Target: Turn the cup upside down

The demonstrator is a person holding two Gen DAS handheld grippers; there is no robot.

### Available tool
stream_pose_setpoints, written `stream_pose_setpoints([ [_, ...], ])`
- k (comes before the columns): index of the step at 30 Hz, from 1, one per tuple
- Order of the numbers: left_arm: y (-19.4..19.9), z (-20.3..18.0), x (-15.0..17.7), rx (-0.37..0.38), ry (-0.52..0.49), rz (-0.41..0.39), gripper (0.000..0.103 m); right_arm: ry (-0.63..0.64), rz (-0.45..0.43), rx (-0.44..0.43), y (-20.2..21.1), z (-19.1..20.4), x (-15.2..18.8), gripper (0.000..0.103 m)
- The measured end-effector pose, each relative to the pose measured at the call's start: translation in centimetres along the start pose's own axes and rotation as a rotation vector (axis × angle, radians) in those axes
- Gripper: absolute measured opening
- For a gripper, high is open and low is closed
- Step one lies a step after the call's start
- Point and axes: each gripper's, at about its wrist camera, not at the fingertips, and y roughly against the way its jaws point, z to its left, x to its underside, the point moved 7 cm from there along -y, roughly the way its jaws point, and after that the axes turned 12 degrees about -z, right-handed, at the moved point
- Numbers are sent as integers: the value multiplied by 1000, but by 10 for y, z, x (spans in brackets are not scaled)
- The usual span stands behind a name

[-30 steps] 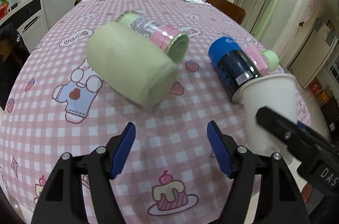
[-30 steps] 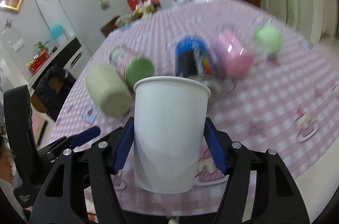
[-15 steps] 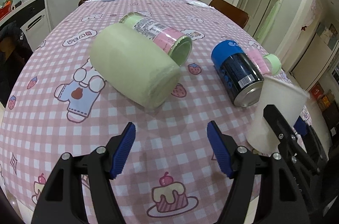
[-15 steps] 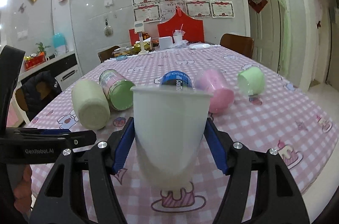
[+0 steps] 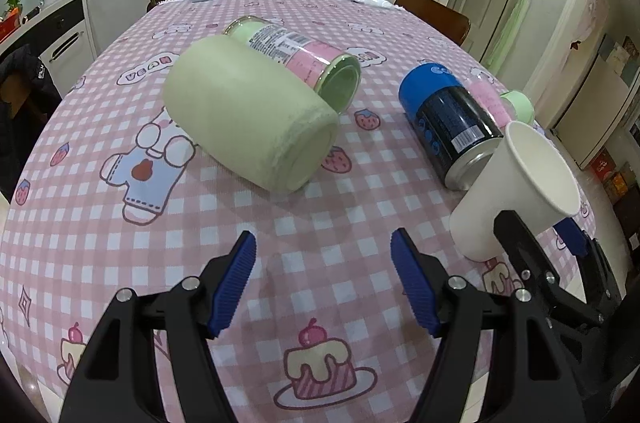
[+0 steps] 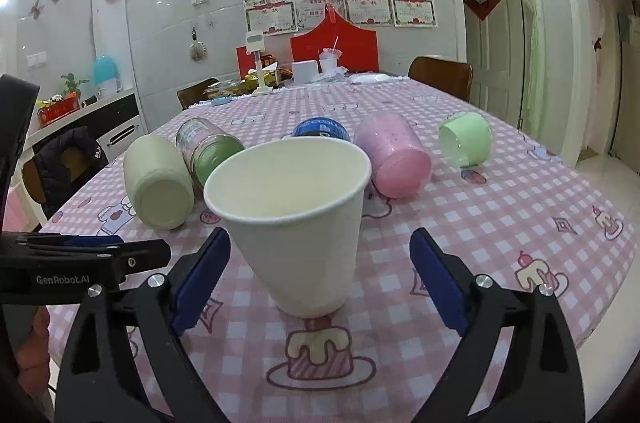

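Right tool (image 6: 318,271) has its two blue pads spread apart, one on each side of the white paper cup (image 6: 294,219), and neither pad touches it. That cup stands on the pink checked tabletop (image 6: 500,223) with its mouth up, though it looks a bit tilted in the bent lens. Half a second ago the pads were pressed tight on the cup and it was held up above the cloth; now it sits down just above the cake drawing. In the left view the cup (image 5: 516,191) shows at 3 o'clock, and a black arm of the right tool covers part of its lower side.

Left tool (image 5: 324,283) is also wide apart with nothing between its pads, low over the cloth, the same as before.

Behind the cup, a blue can (image 6: 320,130) lies at 12 o'clock, and only its top end peeks over the rim. A pink cup (image 6: 394,157) lies on its side at 1 o'clock and a small green cup (image 6: 466,139) lies at 2 o'clock. A pale green jar (image 6: 158,181) and a green and pink tin (image 6: 210,151) lie at 10 o'clock, touching each other. The things at the far end of the tabletop are too small to make out.
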Motion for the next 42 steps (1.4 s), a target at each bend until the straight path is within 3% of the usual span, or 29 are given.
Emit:
stream_pose_setpoints([
  [14,48,-16,6,12,-53,-88,69,-92,-42,-18,51,-3,-14,91],
  [31,159,-59,18,71,-125,-300,69,-55,-238,26,172,9,-52,95],
  [42,222,-68,25,84,-126,-421,73,-22,-344,52,222,17,-67,95],
])
